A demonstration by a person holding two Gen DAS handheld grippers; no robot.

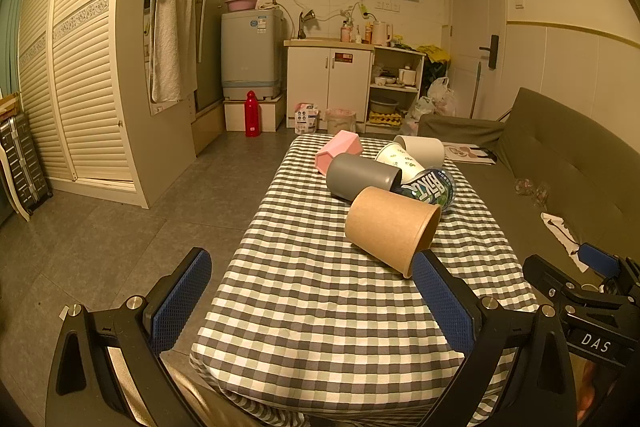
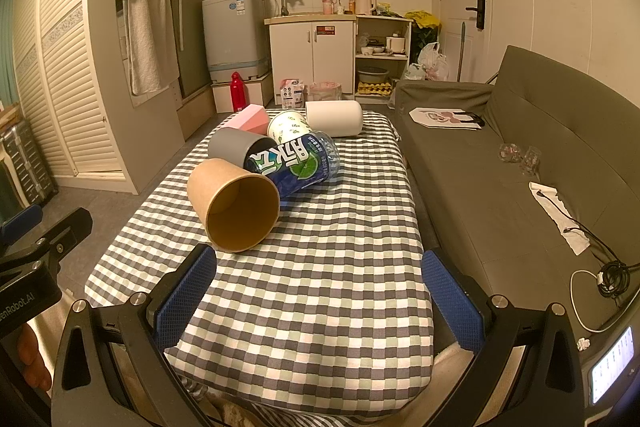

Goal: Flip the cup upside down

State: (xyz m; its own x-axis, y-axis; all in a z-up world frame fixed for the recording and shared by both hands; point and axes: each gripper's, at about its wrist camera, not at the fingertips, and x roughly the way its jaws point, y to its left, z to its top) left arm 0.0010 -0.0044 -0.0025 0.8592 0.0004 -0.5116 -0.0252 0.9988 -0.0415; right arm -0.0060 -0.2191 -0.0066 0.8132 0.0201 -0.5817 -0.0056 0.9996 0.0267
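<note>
Approach step: we held left gripper [image 1: 312, 301] and right gripper [image 2: 318, 301] spread, empty; brown paper cup [image 2: 234, 205], centre frame, seemingly nearest, needed grasping and upending.

Lying on its side on the checked tablecloth — a brown kraft-paper cup [image 1: 390, 229] [image 2: 234, 203], plain and cylindrical, nearest of the cluster of tipped-over containers. Showing an empty interior through the open mouth, which is facing the right wrist camera and pointing away to the right in the left wrist view. Resting just beside — possibly touching — the containers behind it.
</note>
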